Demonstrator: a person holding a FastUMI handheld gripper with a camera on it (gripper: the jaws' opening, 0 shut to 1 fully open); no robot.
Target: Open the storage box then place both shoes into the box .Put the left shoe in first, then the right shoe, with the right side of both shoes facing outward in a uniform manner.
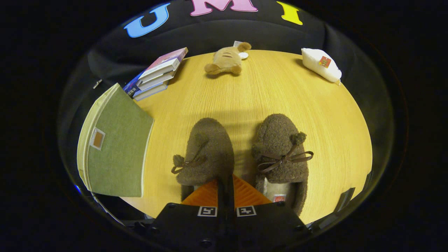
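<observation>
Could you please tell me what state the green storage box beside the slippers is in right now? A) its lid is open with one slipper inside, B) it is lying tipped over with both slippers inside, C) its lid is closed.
C: the green storage box has its lid down flat, while both brown slippers, left and right, sit on the wooden table; the gripper holds nothing, jaws together.

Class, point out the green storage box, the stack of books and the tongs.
Green storage box (pixel 117 154), gripper view: its fabric lid.
Stack of books (pixel 157 73), gripper view: top book's page edge.
Tongs (pixel 225 185), gripper view: between closed tips.
</observation>
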